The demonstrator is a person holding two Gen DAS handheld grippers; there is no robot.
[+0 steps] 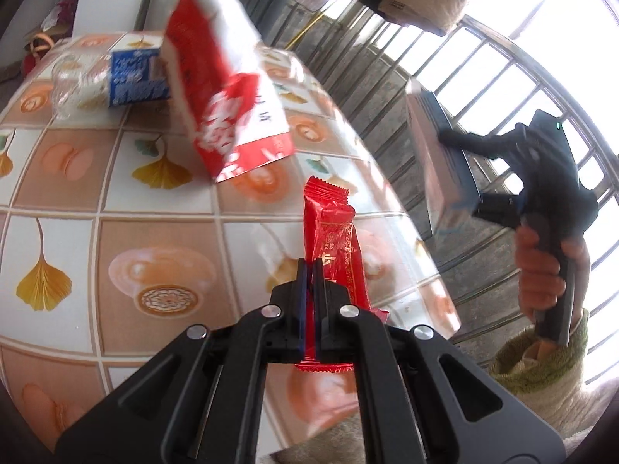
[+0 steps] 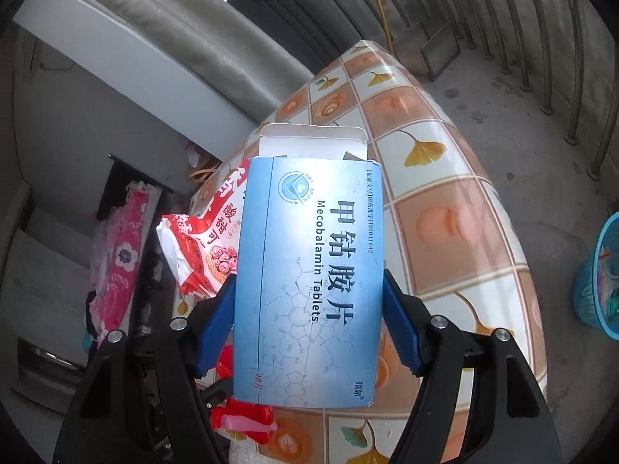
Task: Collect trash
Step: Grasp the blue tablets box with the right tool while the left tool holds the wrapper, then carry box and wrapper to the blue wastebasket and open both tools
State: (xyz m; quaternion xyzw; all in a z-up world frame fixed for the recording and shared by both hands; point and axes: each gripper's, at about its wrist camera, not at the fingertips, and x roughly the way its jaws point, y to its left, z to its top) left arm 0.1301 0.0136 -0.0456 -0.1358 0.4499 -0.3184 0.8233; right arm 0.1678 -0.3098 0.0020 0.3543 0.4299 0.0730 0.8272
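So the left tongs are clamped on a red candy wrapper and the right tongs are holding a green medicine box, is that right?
Not quite: the medicine box in the right tongs is blue, not green, as the right wrist view shows. The left tongs are indeed clamped on a red candy wrapper.

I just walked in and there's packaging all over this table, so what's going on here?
A person is clearing trash with a gripper in each hand. The left gripper is shut on a red wrapper, held above the table. The right gripper grips a blue tablet box, its top flap open. A red and white carton and a plastic bottle are not yet collected. A blue basket stands on the floor.
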